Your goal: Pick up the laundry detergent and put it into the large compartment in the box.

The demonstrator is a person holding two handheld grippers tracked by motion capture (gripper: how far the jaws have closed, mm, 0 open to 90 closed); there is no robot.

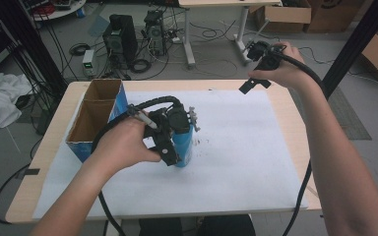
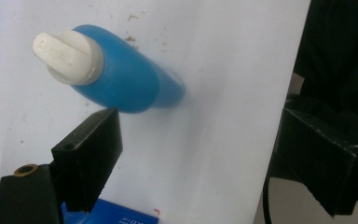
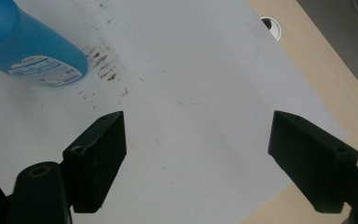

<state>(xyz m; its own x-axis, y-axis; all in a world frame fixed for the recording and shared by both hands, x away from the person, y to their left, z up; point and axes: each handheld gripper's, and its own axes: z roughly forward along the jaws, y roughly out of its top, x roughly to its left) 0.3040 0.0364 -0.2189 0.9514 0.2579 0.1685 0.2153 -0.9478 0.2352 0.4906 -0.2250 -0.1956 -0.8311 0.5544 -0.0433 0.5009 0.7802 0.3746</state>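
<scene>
A blue bottle [image 1: 184, 145] with a white cap [image 2: 67, 55] stands upright on the white paper [image 1: 236, 147] near the table's middle. My left gripper [image 1: 172, 143] hovers right over it and points down. In the left gripper view the jaws [image 2: 200, 135] stand wide open; the bottle [image 2: 126, 79] lies just beyond the left jaw, with bare paper in the gap. My right gripper [image 1: 256, 69] is held up above the far right edge of the table, open and holding nothing. From the right gripper [image 3: 198, 128] view, the labelled lower part of the bottle [image 3: 28, 46] sits at the top left.
An open cardboard box [image 1: 98, 115] with blue sides stands at the table's left, close to my left hand; its blue edge [image 2: 121, 217] lies below the left jaw. Brown stains [image 3: 103, 60] mark the paper beside the bottle. Bare wood [image 3: 326, 70] borders the paper at right.
</scene>
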